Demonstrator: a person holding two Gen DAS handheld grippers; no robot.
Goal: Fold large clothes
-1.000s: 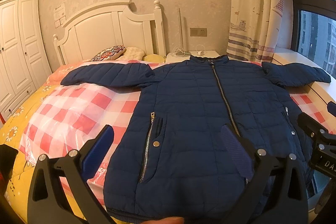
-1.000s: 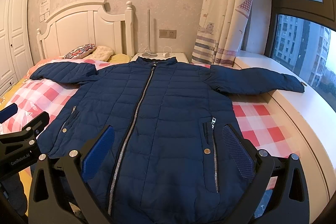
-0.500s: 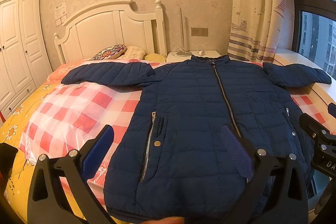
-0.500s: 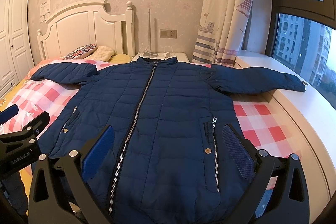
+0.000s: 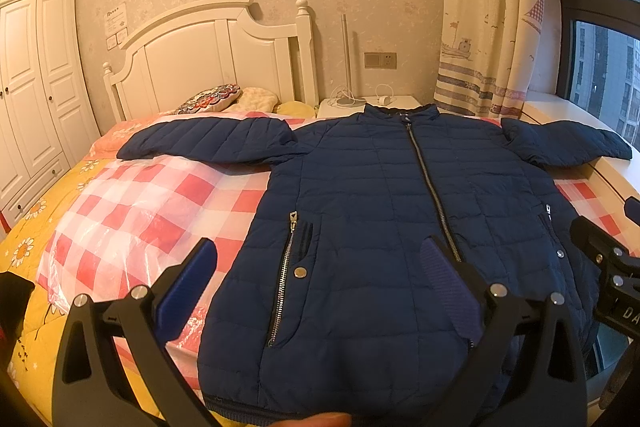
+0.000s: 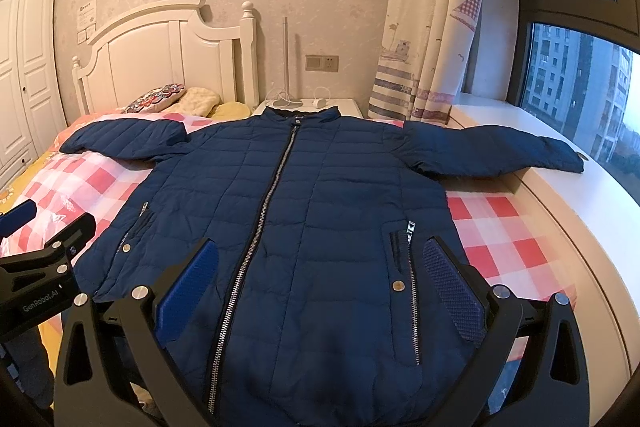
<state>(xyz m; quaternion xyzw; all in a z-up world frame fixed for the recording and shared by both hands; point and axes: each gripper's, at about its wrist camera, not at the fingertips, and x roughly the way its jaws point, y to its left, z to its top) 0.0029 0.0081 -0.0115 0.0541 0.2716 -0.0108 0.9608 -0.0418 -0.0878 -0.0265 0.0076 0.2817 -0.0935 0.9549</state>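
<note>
Fingers of left gripper [image 5: 316,291] & right gripper [image 6: 316,291] spread wide, holding nothing, above hem of navy quilted jacket [image 6: 288,227] lying flat, zipped, on bed [image 5: 132,211]. Nothing's shifted since a sec ago; folding not yet begun.

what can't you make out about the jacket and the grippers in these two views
- Jacket hem: left wrist view, cut off by the bottom edge and hidden behind the left gripper.
- Hem corner by the window: right wrist view, hidden behind the right gripper.
- Wall notice: print too small to read.
</note>
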